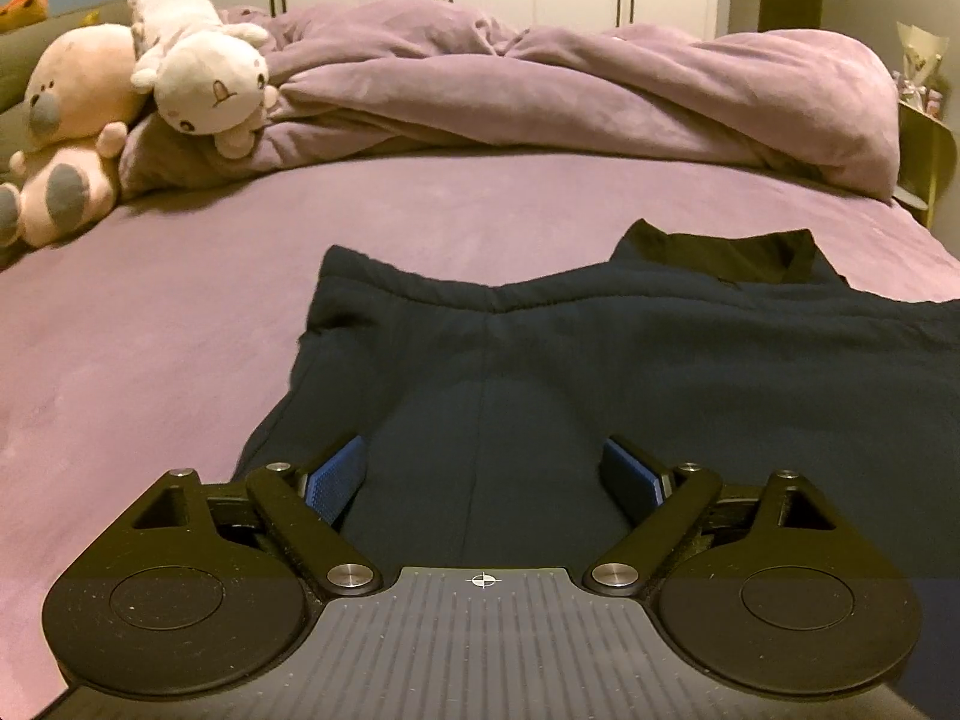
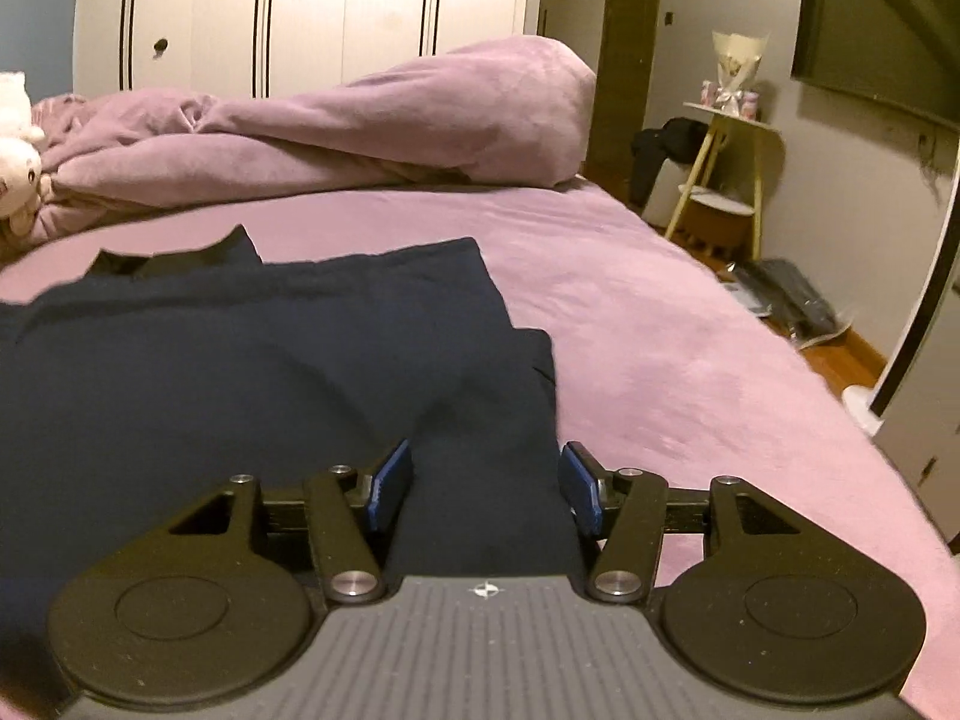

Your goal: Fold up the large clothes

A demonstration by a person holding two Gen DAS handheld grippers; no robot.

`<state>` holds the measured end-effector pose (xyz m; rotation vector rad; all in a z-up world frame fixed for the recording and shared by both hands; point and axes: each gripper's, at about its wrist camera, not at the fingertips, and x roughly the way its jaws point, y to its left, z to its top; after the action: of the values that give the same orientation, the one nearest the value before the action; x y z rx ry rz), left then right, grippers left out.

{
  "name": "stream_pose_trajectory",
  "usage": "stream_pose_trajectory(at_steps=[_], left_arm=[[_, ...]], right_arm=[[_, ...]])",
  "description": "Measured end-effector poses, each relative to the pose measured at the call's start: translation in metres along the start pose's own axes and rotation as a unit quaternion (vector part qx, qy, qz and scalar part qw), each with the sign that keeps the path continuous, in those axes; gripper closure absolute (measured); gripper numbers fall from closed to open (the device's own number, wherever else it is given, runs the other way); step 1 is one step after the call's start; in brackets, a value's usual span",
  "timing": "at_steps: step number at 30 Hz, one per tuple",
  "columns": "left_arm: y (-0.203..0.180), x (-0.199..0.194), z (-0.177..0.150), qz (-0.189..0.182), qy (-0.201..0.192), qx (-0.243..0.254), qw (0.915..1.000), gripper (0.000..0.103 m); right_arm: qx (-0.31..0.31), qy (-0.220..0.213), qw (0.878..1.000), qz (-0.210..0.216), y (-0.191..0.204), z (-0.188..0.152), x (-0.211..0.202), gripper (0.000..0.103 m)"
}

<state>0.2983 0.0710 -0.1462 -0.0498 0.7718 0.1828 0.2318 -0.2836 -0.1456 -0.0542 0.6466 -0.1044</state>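
Dark navy garment [image 1: 600, 348], looks like sweatpants or similar, lies spread on the purple bed sheet [image 1: 180, 312], near edge of bed, close to both cameras. Elastic waistband or hem runs across its far edge in left wrist view; a black inner collar-like flap [image 1: 720, 255] sticks up at the far right corner. Hard to say exactly what garment it is, too dark.

Left gripper [image 1: 486, 474]: fingers spread wide apart, blue pads [image 1: 333, 480] on either side of a raised hump of navy fabric; cloth sits between them but pads are not pressed together, so not clamped. Right gripper [image 2: 486, 486]: also spread, blue pads [image 2: 390, 486] flanking the garment's right edge [image 2: 480, 420], fabric between, right pad over bare sheet [image 2: 660, 360]. Neither closed on cloth.

Outward: crumpled purple duvet [image 1: 540, 96] heaped along far side of bed. Two plush toys at far left, pink bear [image 1: 66, 132] and white plush [image 1: 198, 66] leaning on it, touching duvet. White wardrobe doors [image 2: 300, 12] behind bed.

Right wrist view: small side table [image 2: 726, 144] by wall, holds a wrapped bouquet [image 2: 735, 66] on top; lower shelf contents unclear. Dark TV [image 2: 882, 42] on wall. Dark bags [image 2: 786, 294] on floor near table.
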Motion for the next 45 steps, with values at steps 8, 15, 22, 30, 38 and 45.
stream_pose_trajectory(at_steps=[8, 15, 22, 30, 38, 45], left_arm=[[0.062, -0.094, -0.049, -0.073, -0.013, -0.116, 0.9905, 0.013], [0.121, -0.144, -0.117, -0.115, 0.042, -0.227, 0.9661, 0.012], [0.14, -0.105, -0.126, -0.22, 0.062, -0.333, 0.9148, 0.011], [0.145, -0.062, -0.123, -0.21, 0.066, -0.428, 0.8767, 0.016], [0.15, -0.051, -0.119, -0.23, 0.062, -0.45, 0.8607, 0.046], [0.151, -0.047, -0.124, -0.234, 0.066, -0.457, 0.8558, 0.036]], right_arm=[[0.015, -0.013, 1.0, 0.021, 0.011, 0.018, -0.043, 0.053], [-0.023, -0.03, 0.995, 0.094, 0.062, 0.019, -0.065, 0.056], [-0.025, -0.012, 0.982, 0.188, 0.121, 0.023, -0.066, 0.056], [-0.1, 0.024, 0.982, 0.158, 0.164, 0.005, -0.062, 0.058], [-0.155, 0.034, 0.977, 0.143, 0.18, -0.012, -0.053, 0.064], [-0.148, 0.023, 0.981, 0.121, 0.175, -0.012, -0.054, 0.074]])
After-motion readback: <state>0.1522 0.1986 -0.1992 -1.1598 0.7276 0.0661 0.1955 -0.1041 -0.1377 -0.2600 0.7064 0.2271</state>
